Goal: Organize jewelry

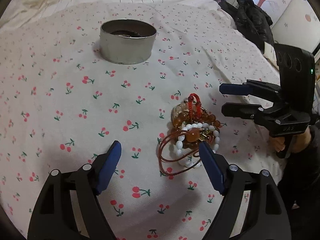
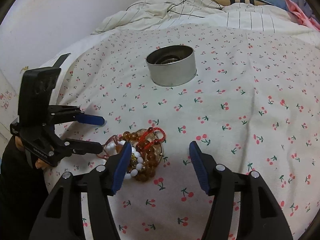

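Note:
A pile of jewelry (image 1: 192, 132) lies on the cherry-print cloth: amber bead bracelets, a white bead bracelet (image 1: 183, 144), a red woven cord (image 1: 195, 102) and a thin brown cord loop. My left gripper (image 1: 160, 150) is open and empty, its right finger beside the pile. My right gripper (image 2: 160, 150) is open and empty, its left finger over the pile (image 2: 144, 156). In the left wrist view the right gripper (image 1: 224, 98) sits right of the pile. In the right wrist view the left gripper (image 2: 102, 134) sits left of it. A round metal tin (image 1: 128, 42) stands farther back, also seen in the right wrist view (image 2: 172, 68), with something dark inside.
The cloth (image 1: 80, 100) covers a bed. Rumpled striped bedding (image 2: 180, 10) with a thin black cable lies behind it. A black garment (image 1: 252, 20) lies at the far right. A white wall (image 2: 50, 20) is on the left.

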`<state>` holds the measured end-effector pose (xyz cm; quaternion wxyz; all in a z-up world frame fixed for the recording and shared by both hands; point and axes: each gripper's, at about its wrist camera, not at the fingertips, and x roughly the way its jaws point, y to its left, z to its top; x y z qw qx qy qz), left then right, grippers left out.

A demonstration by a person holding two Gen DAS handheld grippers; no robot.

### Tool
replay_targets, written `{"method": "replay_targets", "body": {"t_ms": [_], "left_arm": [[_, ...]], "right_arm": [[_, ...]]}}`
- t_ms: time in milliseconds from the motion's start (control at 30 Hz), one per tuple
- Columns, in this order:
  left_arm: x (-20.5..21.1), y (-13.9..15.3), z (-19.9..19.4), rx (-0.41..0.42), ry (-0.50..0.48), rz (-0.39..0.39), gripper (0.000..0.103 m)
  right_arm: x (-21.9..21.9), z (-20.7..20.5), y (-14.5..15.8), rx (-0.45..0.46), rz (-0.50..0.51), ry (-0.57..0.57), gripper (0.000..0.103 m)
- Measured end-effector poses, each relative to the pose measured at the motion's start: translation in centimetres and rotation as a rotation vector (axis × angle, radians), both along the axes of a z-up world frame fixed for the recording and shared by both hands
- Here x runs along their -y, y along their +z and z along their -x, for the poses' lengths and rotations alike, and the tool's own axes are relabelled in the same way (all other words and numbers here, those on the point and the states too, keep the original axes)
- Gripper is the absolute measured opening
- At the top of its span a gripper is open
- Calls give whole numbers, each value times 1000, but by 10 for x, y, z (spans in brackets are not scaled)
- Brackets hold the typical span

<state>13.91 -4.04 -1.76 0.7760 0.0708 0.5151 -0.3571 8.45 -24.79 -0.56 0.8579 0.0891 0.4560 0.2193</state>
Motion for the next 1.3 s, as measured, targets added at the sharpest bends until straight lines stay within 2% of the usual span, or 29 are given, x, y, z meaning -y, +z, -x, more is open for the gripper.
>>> {"method": "replay_targets", "body": {"t_ms": [67,267,400,433,533,600,633,700,767,900,1000,1067,1133,1167,1200,1233,1300], "left_arm": [[3,1,3,30,-2,-27,81],[15,10,30,97,-91,-25,87],[31,-3,46,132,-169,-126,88],[34,-7,46,146,-170,-156,88],[34,-9,40,151,-139,-162,88],[30,-7,31,201,-67,-178,88],[27,-7,27,215,-31,-185,88],[14,-5,14,188,41,-155,88],[5,-2,9,163,66,-114,88],[15,-1,21,176,-21,-109,88],[29,-4,32,221,-84,-150,88],[33,-4,36,221,-86,-149,87],[32,-4,32,192,-74,-123,75],[29,-6,26,147,-58,-110,59],[26,-9,21,115,-37,-111,45],[23,-10,18,110,-21,-115,39],[15,-8,14,76,-10,-82,12]], "right_arm": [[-5,-1,-3,-1,34,6,62],[-20,-8,-11,36,161,-31,67],[-31,-11,-15,69,267,-33,71],[-32,-10,-14,75,275,-34,71],[-25,-13,-14,80,307,-90,73],[-16,-16,-16,66,335,-148,73],[-7,-18,-17,50,309,-173,73],[7,-20,-14,35,220,-204,73],[12,-19,-11,42,150,-194,73],[10,-21,-7,20,-48,-103,73],[1,-25,-11,7,-69,-57,71],[-7,-31,-15,-12,-85,-34,59],[-13,-37,-19,-22,-87,-24,47],[-15,-39,-21,-32,-94,-17,30],[-16,-39,-23,-40,-106,-15,18],[-14,-39,-23,-39,-115,-16,17],[-9,-38,-18,-29,-155,-23,13]]}}
